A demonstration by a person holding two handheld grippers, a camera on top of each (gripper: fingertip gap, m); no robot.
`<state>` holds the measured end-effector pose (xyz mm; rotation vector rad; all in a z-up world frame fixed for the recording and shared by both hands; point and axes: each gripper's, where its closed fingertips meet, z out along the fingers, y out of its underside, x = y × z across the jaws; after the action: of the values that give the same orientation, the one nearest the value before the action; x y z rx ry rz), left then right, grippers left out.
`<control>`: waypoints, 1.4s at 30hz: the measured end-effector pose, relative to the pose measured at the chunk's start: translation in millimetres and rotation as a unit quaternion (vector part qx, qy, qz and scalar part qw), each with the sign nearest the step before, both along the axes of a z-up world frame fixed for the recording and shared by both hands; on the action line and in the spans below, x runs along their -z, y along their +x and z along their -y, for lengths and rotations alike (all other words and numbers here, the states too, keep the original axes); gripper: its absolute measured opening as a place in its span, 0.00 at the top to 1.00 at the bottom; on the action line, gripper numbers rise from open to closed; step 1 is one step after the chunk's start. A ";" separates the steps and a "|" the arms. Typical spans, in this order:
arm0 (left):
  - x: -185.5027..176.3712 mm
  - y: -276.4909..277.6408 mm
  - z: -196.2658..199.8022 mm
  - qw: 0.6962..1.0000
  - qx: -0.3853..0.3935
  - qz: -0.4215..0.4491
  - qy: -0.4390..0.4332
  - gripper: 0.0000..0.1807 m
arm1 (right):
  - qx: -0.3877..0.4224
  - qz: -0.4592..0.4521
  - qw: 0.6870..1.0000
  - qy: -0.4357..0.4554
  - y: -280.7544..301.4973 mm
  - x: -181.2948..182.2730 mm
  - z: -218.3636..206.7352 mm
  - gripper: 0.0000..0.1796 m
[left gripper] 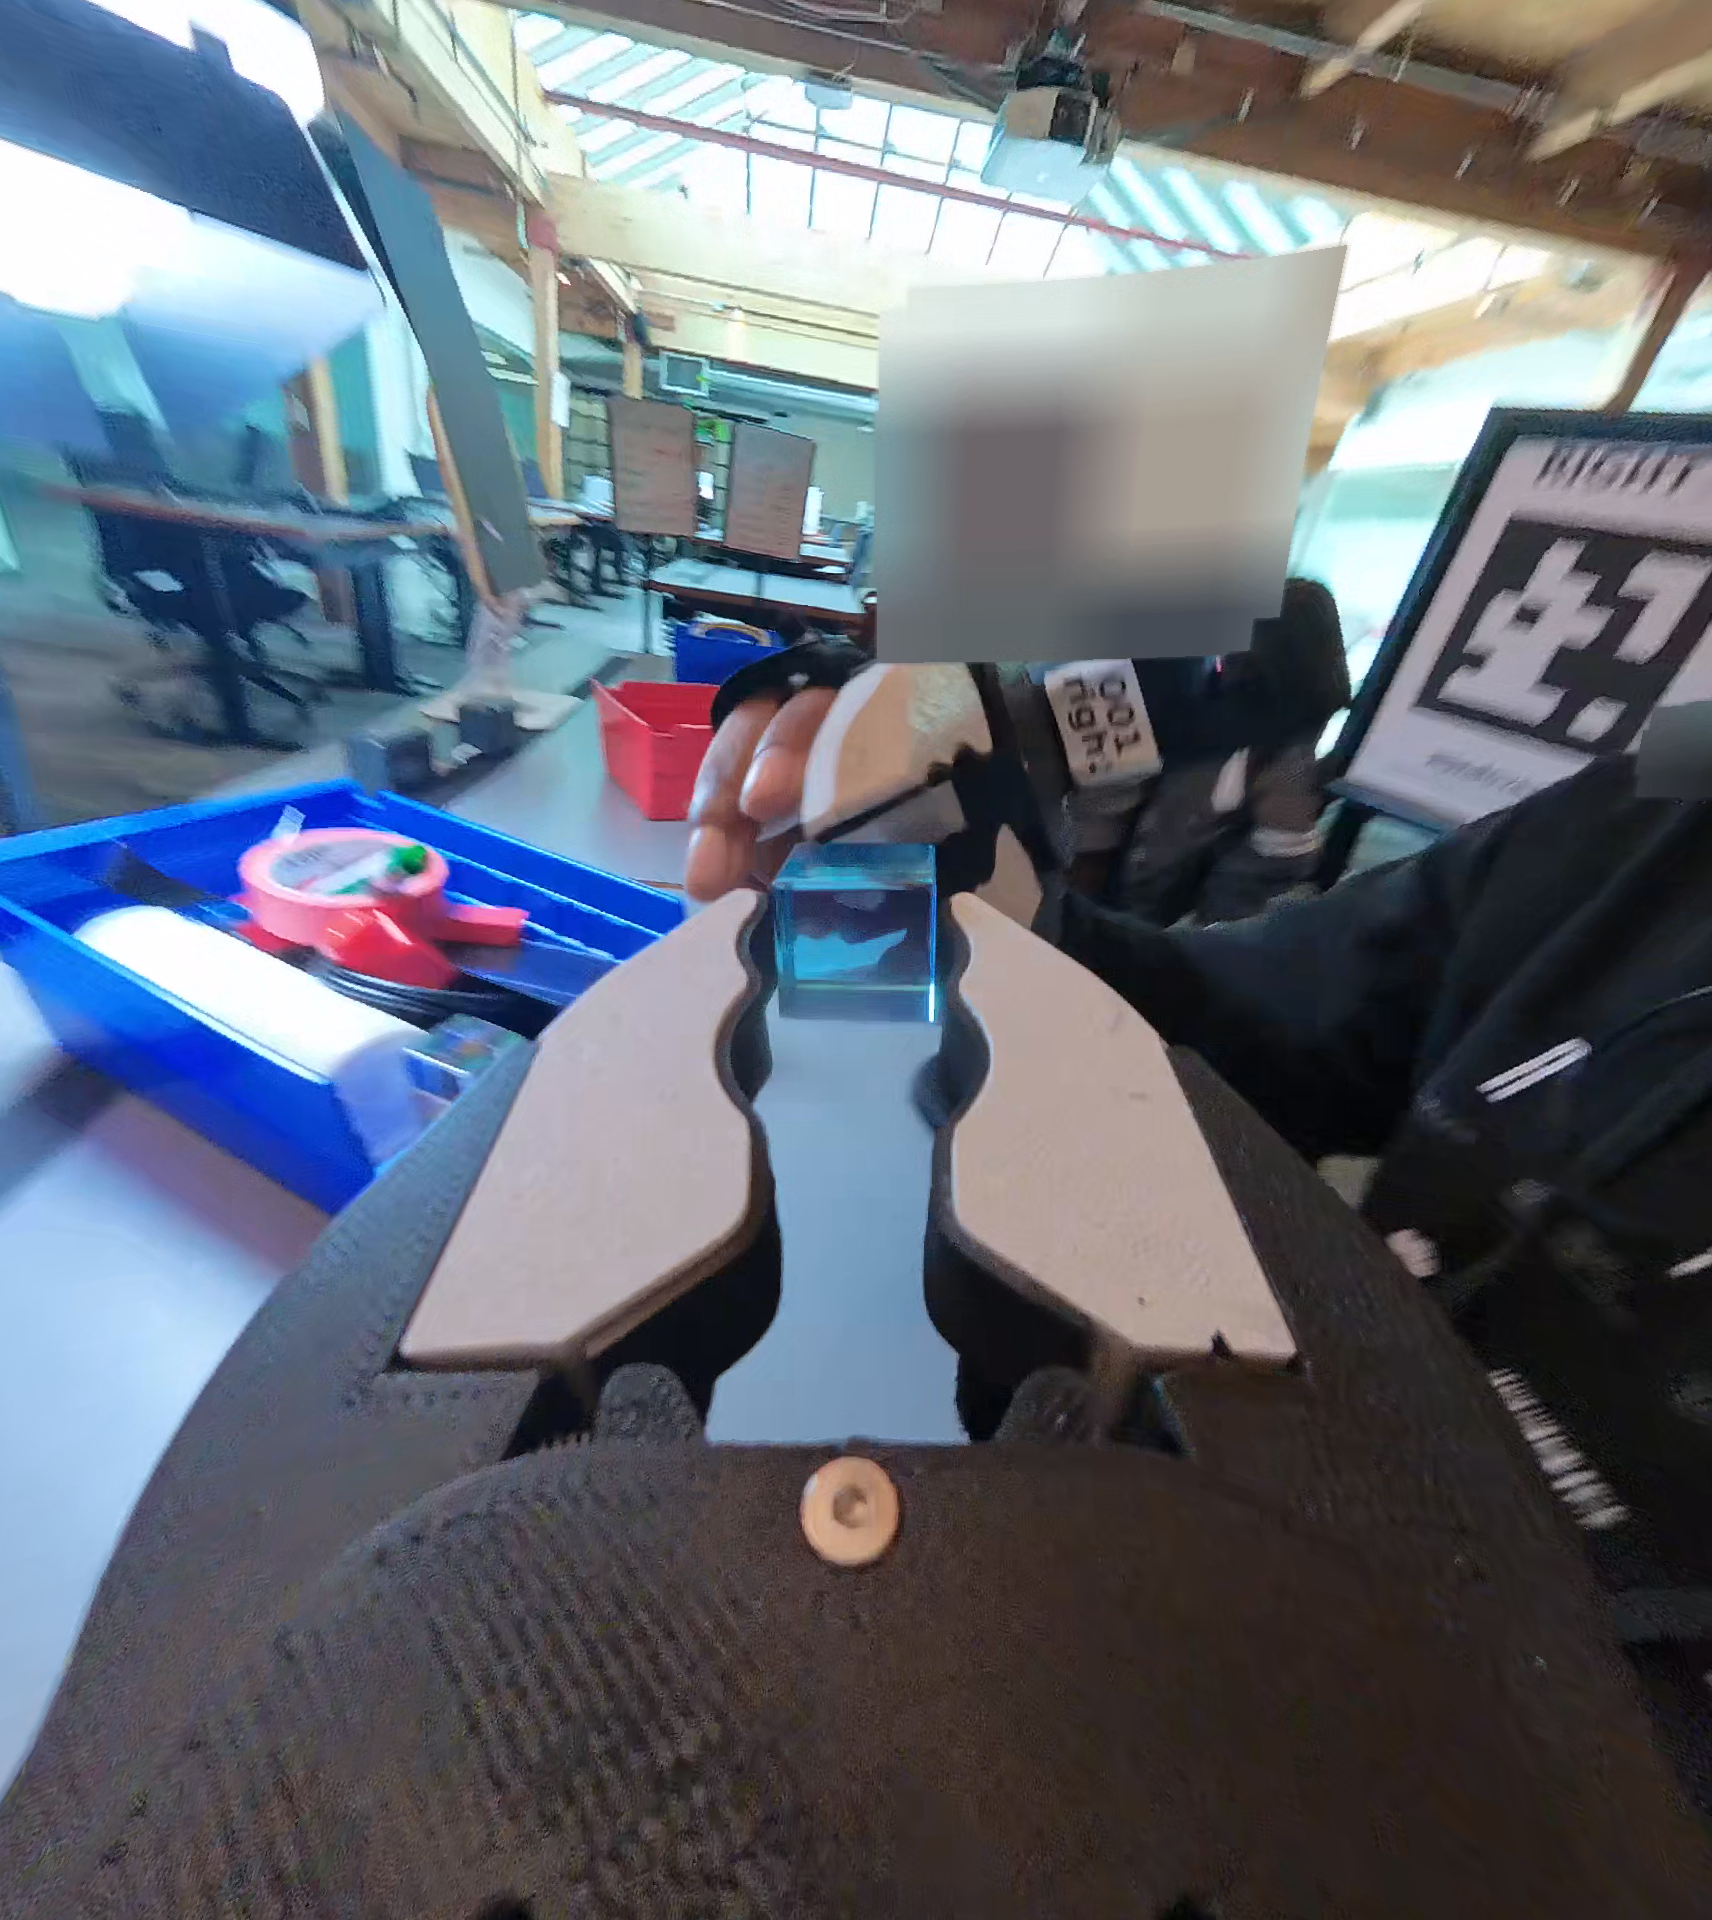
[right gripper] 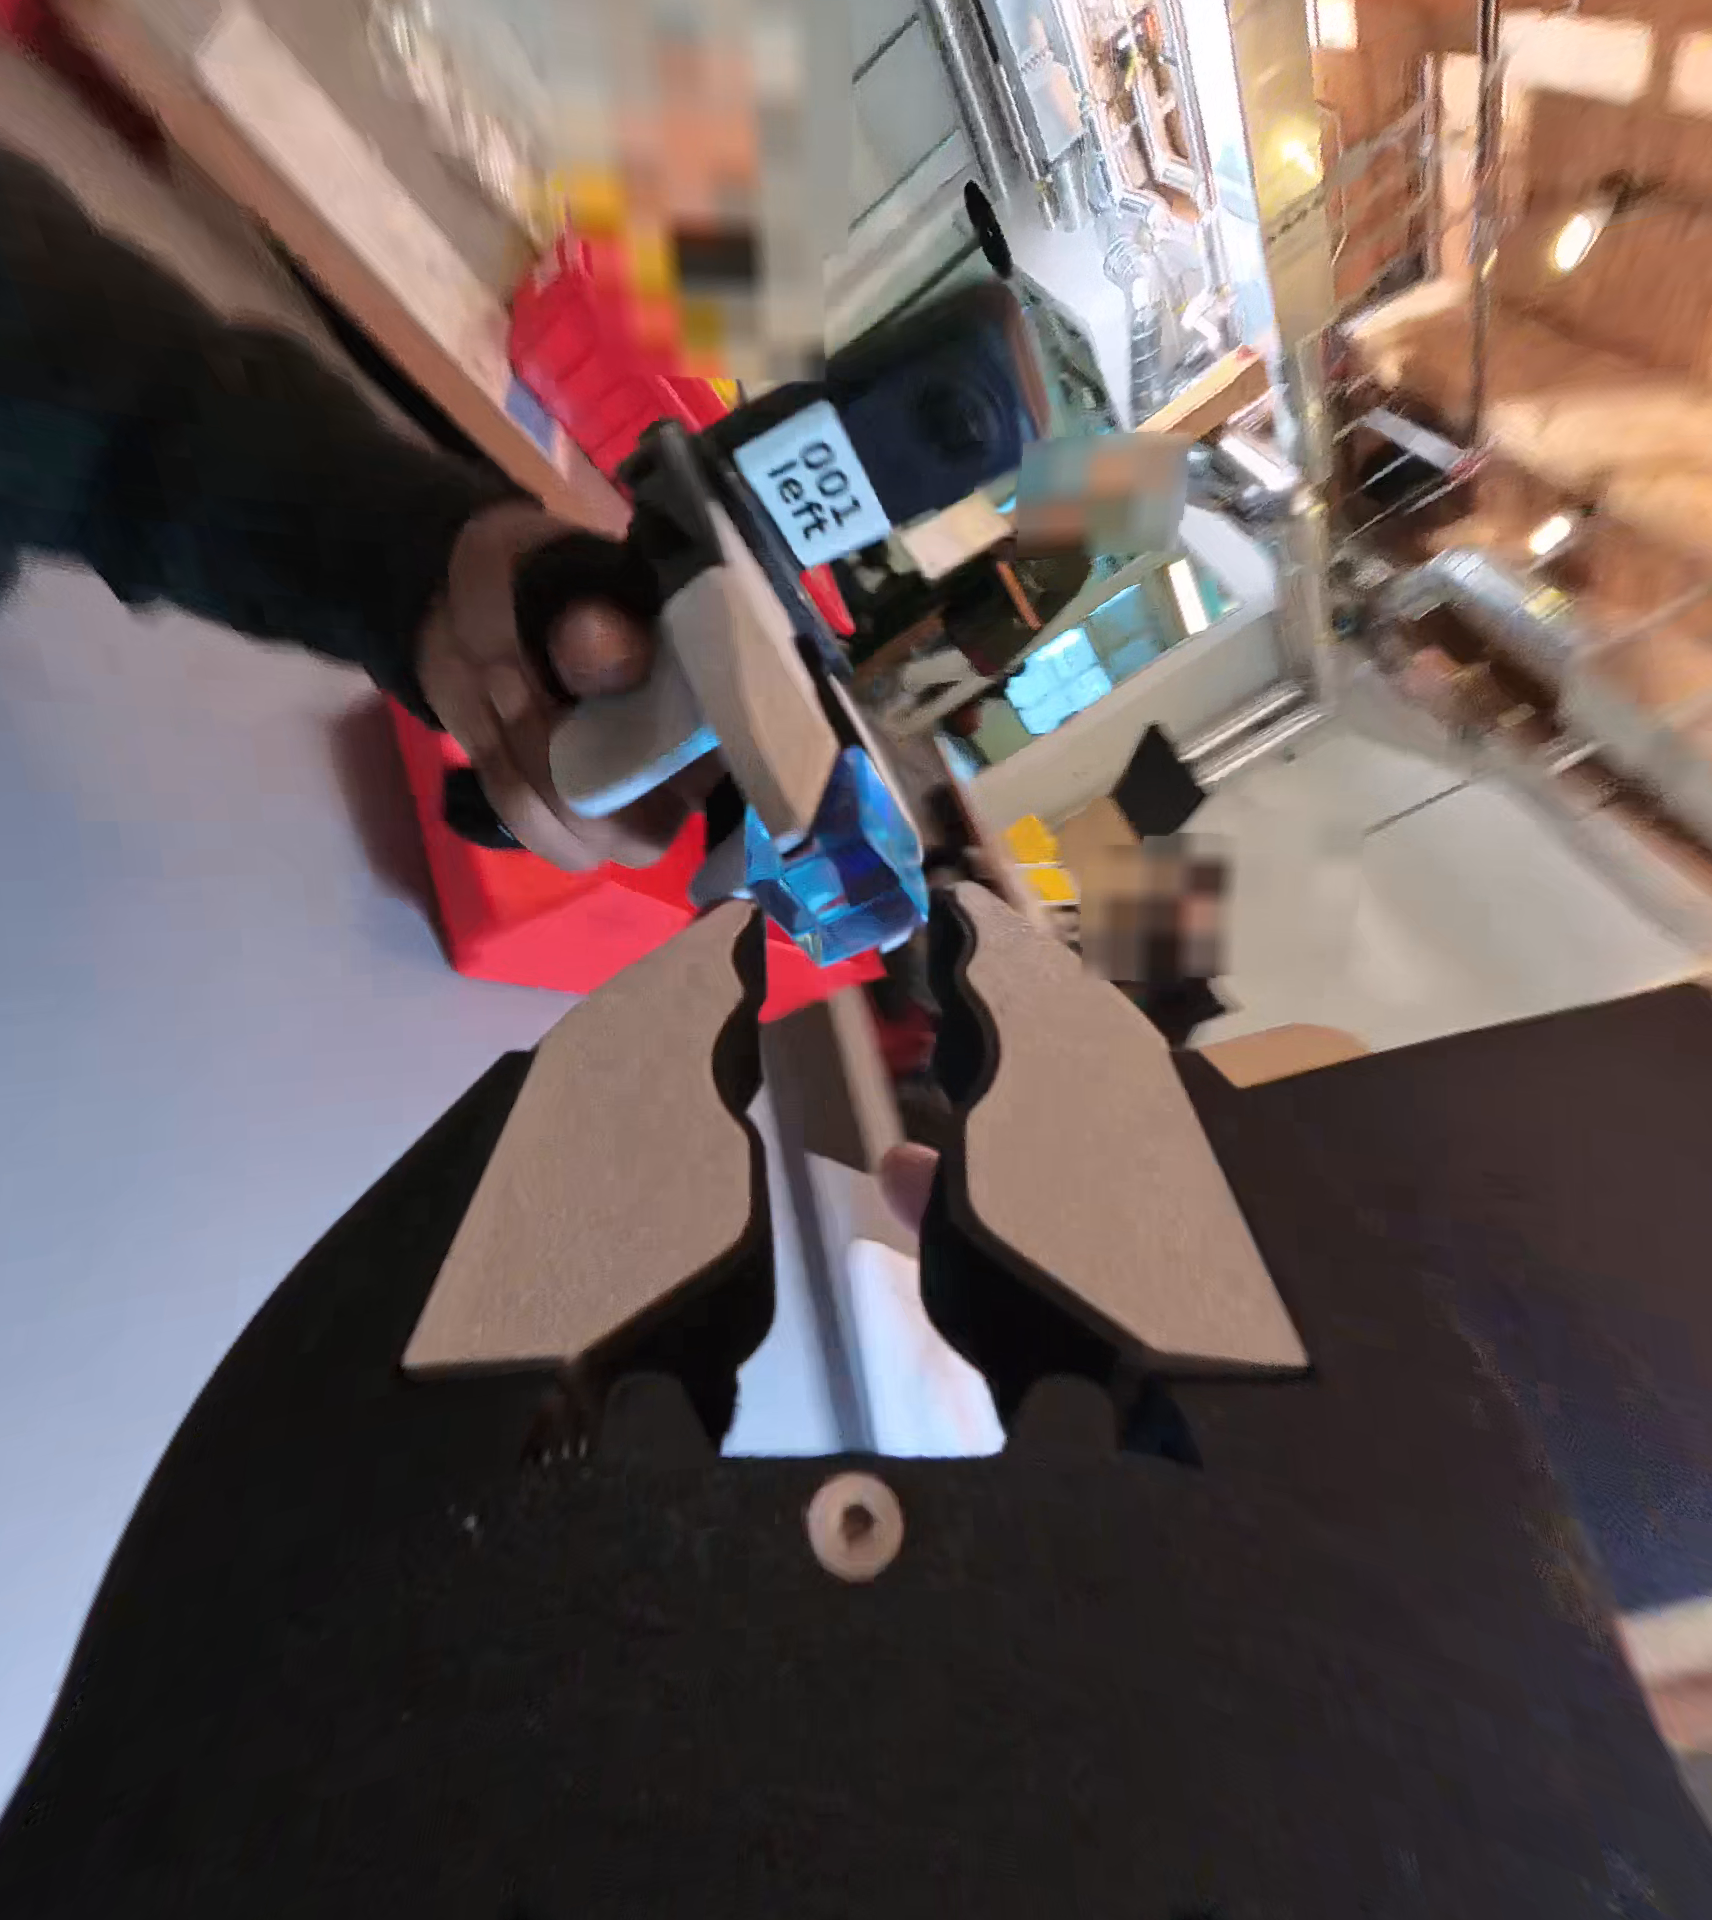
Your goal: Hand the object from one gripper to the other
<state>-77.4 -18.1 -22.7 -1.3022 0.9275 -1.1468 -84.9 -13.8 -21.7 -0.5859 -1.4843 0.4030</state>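
Object: a clear blue cube [left gripper: 854, 932], glassy or acrylic by its look, held up off the table [left gripper: 52, 1299] between the two tools.
Position: in the left wrist view the cube sits between the tips of the left gripper [left gripper: 857, 940], both fingers lying against its side faces.
Left gripper state: closed on the cube, as best the view shows; the faces meet the inner finger edges with no gap visible.
Right gripper state: in its own view the right gripper [right gripper: 847, 935] has its tips to either side of the cube's near end; contact cannot be confirmed, so whether it grips or merely brackets cannot be told. In the left wrist view its fingers [left gripper: 893, 758] come in from above, at the cube's top.
Handling judgement: rigid, likely light, with smooth slick faces and sharp edges; liable to slip or chip if dropped.
Hold advice: take it on two opposite flat faces, square-on, not on edges or corners.
Risk: release before the second hold is firm.
Surroundings: blue tray [left gripper: 208, 1060] with red tape dispenser [left gripper: 353, 894]; red bin [left gripper: 654, 743] beyond.
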 end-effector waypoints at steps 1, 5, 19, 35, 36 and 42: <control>-1.8 -1.3 1.7 0.998 -0.019 -0.014 0.050 0.84 | -0.024 0.000 0.997 -0.074 1.2 -1.8 0.9 0.81; -12.2 -3.7 13.3 0.969 -0.080 -0.045 0.231 0.84 | -0.143 0.012 0.934 -0.326 7.7 -11.8 12.7 0.74; 0.3 11.2 22.5 0.838 -0.162 -0.211 0.476 0.84 | -0.248 0.136 0.784 -0.552 2.9 4.8 41.6 0.72; -23.9 4.3 9.6 0.998 -0.027 0.048 0.024 0.75 | -0.148 -0.044 0.967 -0.200 23.1 -29.8 18.3 0.85; -24.8 5.0 8.9 0.997 -0.001 0.072 -0.029 0.74 | -0.126 -0.050 0.979 -0.152 23.7 -31.1 17.8 0.85; -25.0 19.3 19.9 0.974 0.099 0.124 -0.163 0.73 | -0.034 -0.018 0.997 0.072 16.8 -24.0 25.8 0.85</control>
<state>-58.1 -38.0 2.3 -1.3051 0.7138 -1.6306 -68.1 -39.6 2.2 -0.4125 -1.4878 0.3533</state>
